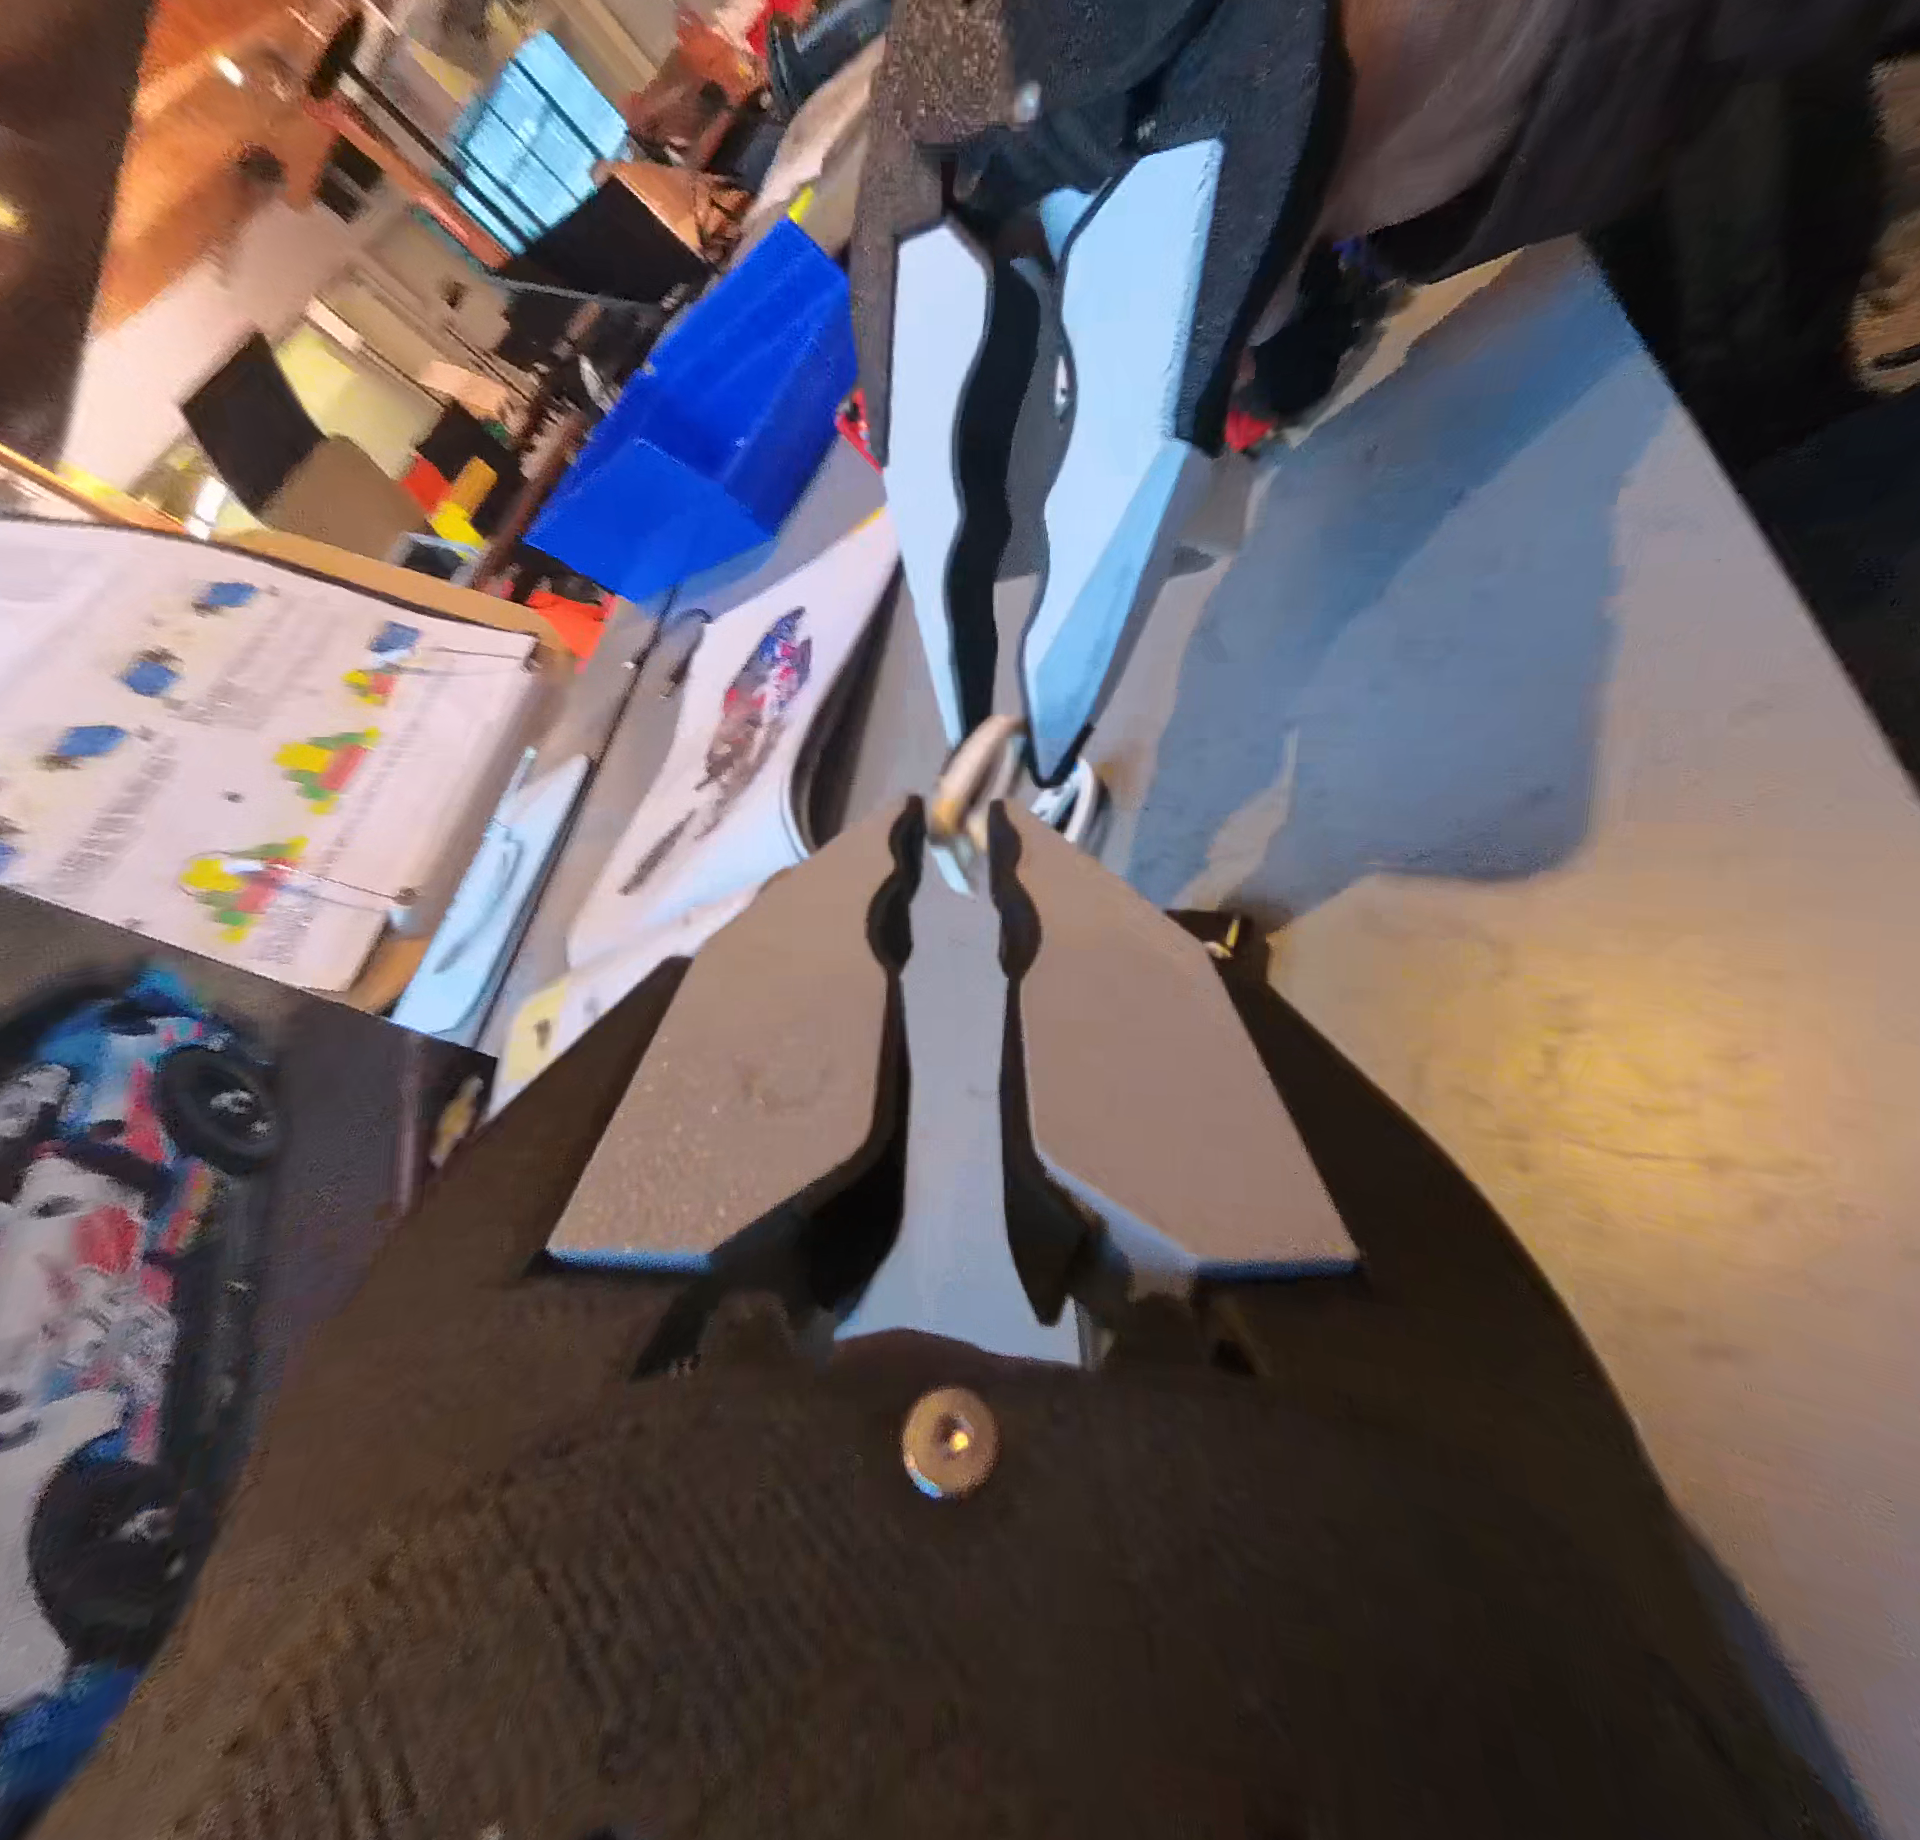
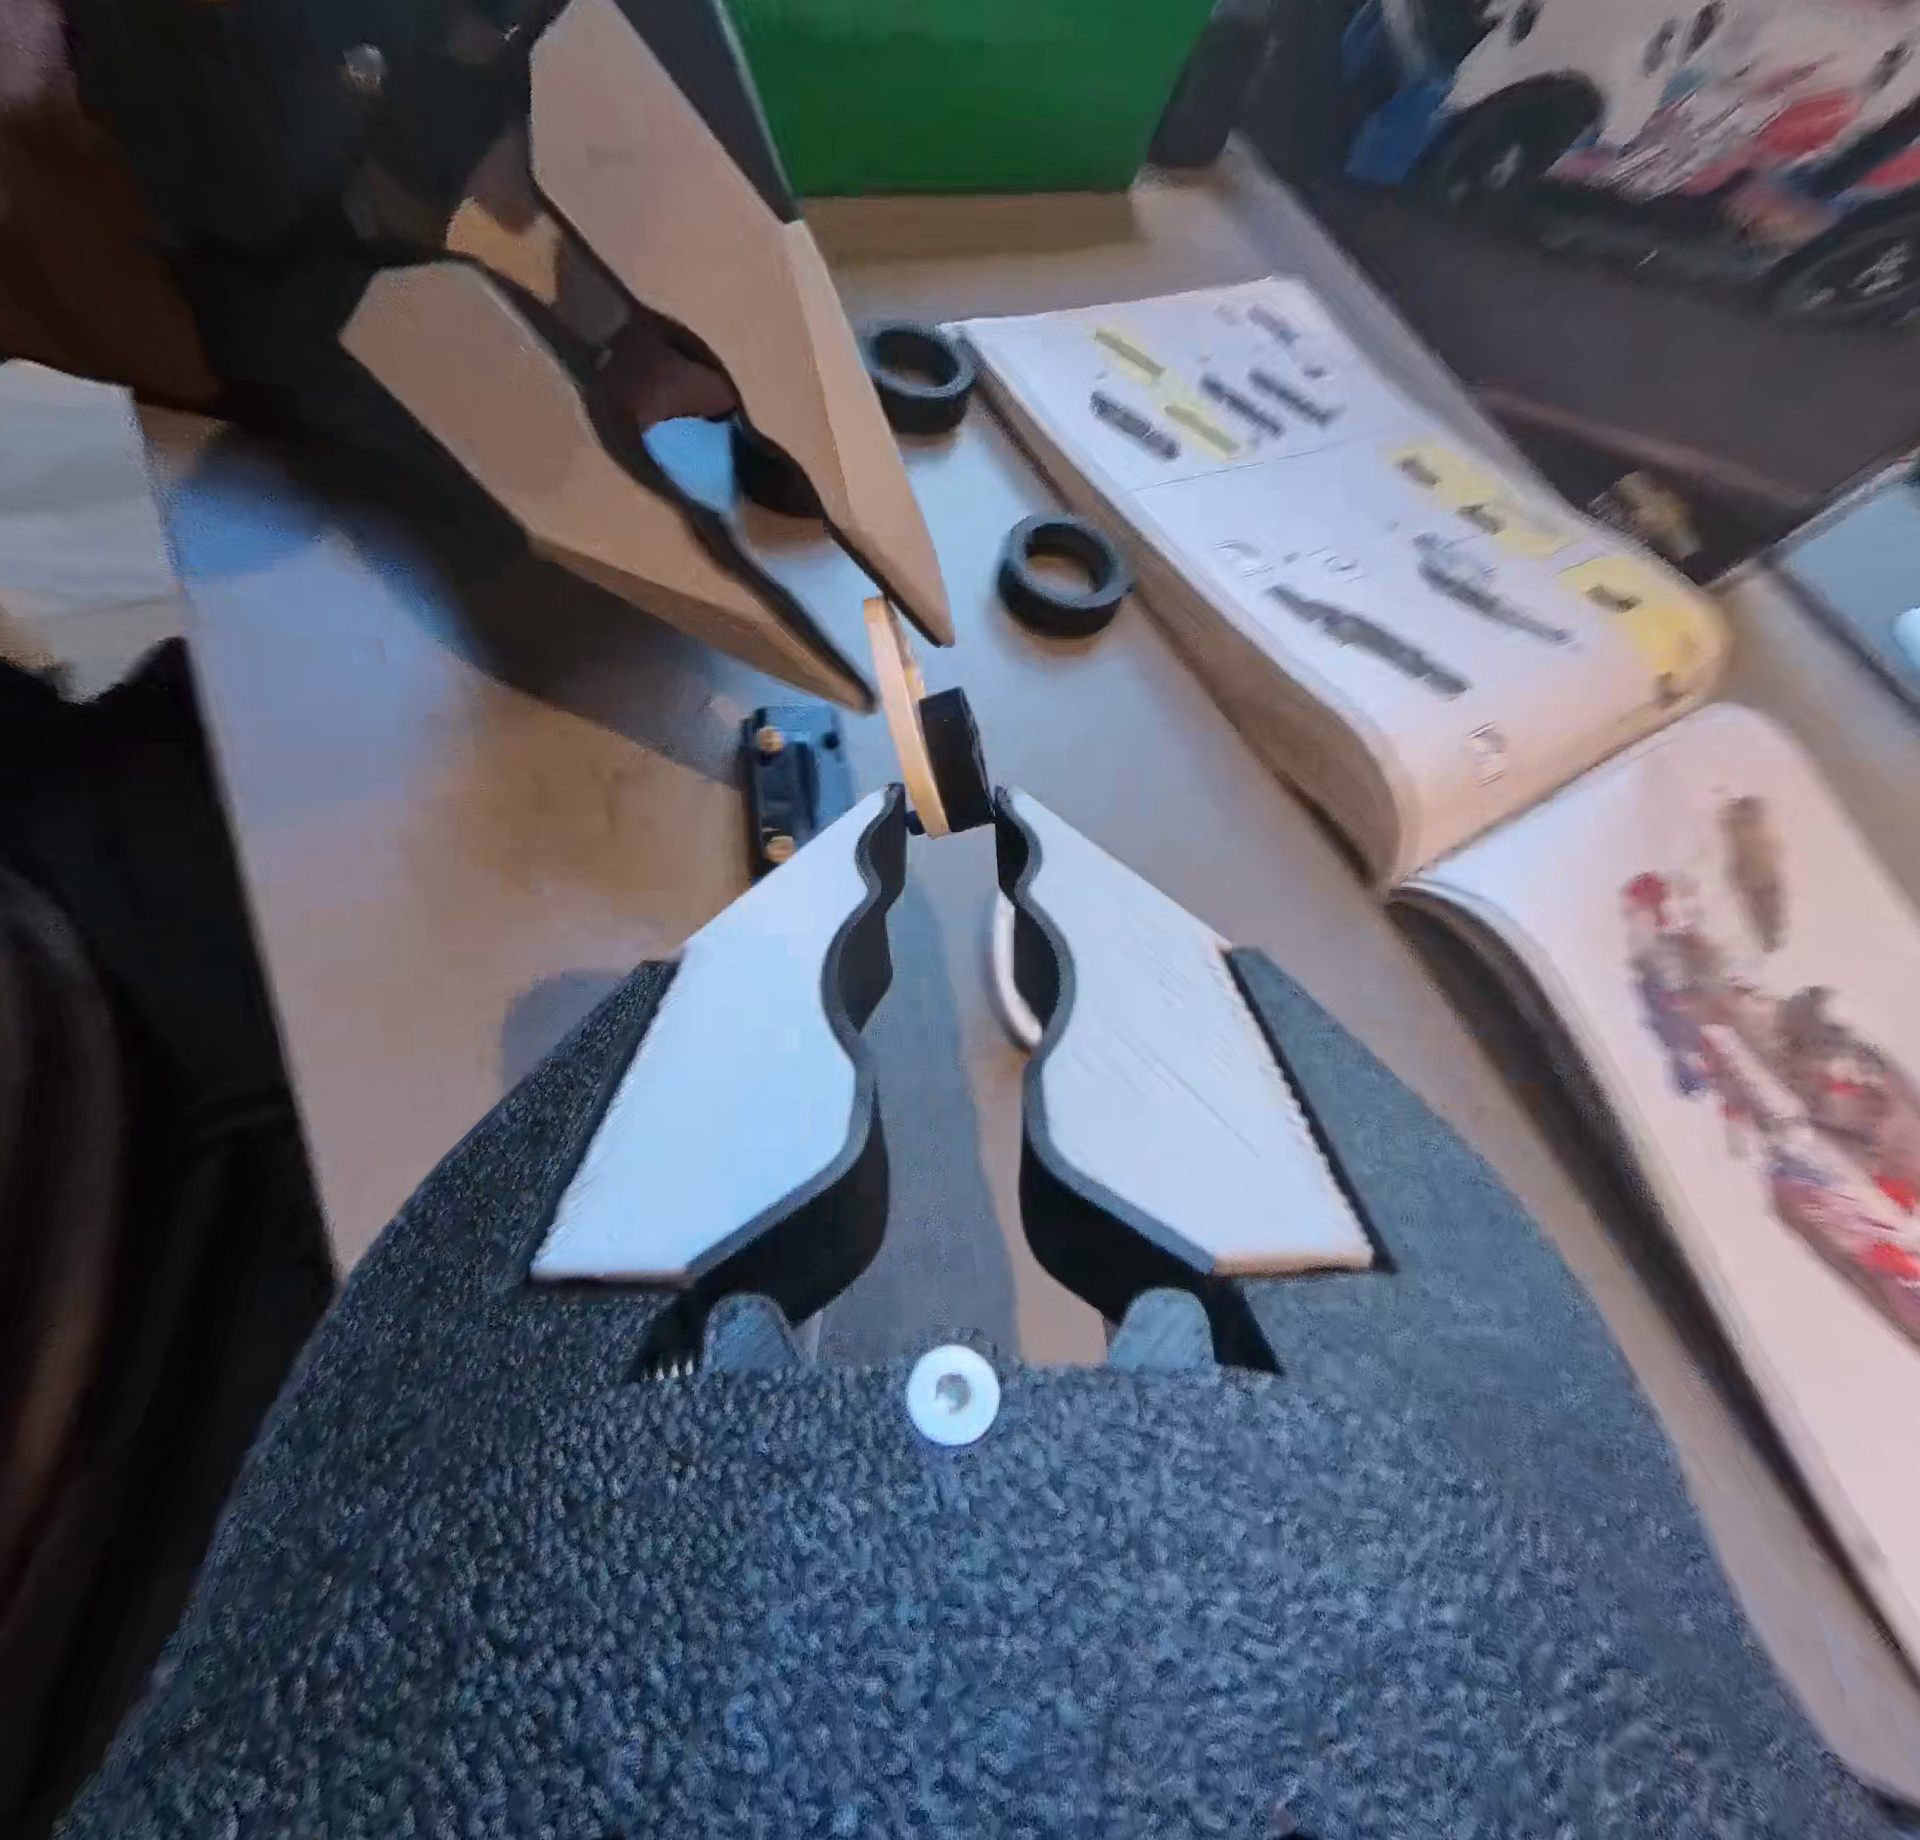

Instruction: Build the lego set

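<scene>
A small wheel piece, a pale disc with a black hub [image 2: 951, 767], is held above the table between both grippers. My right gripper [image 2: 948, 808] is shut on its lower part. My left gripper [image 2: 909, 668] comes in from the upper left, its tips closed on the disc's top edge. In the left wrist view my left gripper [image 1: 956, 819] pinches the pale piece [image 1: 971, 782], and the right gripper [image 1: 1013, 751] meets it from above. A small black Lego assembly with tan pins [image 2: 795, 782] lies on the table just behind.
Two loose black tyres [image 2: 920, 377] [image 2: 1062, 575] lie beside an open instruction booklet [image 2: 1299, 543]. A second booklet with a car picture [image 2: 1714, 1063] is at the right, the set's box [image 2: 1662, 128] behind it. A green bin [image 2: 966, 55] stands at the back; a blue bin [image 1: 717, 440] is at the table's far side. Only a small space, under 4 cm, lies between the two pairs of fingers.
</scene>
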Available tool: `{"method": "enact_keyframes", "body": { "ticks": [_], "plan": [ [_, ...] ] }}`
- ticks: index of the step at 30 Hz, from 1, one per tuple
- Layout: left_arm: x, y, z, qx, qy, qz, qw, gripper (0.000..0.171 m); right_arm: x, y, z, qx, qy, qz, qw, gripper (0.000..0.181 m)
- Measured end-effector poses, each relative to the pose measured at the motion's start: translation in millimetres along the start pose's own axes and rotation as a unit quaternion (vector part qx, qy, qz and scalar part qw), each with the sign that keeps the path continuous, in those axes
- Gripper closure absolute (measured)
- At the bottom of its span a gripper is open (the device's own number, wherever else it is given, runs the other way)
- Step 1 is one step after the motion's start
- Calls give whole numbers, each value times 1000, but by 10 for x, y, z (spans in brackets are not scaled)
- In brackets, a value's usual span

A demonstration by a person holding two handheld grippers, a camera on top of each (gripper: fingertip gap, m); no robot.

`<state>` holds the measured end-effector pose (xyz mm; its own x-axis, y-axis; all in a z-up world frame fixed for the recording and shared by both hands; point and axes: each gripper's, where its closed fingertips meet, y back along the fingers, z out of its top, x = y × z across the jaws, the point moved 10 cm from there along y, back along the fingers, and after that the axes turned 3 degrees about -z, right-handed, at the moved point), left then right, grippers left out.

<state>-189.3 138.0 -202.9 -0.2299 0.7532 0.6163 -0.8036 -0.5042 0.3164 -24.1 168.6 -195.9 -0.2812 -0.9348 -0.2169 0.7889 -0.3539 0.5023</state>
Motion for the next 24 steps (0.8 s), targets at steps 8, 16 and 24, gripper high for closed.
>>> {"method": "enact_keyframes", "body": {
  "ticks": [8, 16, 24],
  "plan": [
    [-8, 122, 12, 38, 156, 4, 987, 170, -8, -3, 118, 6, -46, 12, 999, 171],
    [16, 383, -18, -150, 460, 143, 864, 170, 6, -5, 285, -65, -258, 103, 958, 149],
    [-160, 357, 181, -140, 373, 228, 889, 170, 86, -69, 443, -119, -355, 135, 917, 140]
  ]
}}
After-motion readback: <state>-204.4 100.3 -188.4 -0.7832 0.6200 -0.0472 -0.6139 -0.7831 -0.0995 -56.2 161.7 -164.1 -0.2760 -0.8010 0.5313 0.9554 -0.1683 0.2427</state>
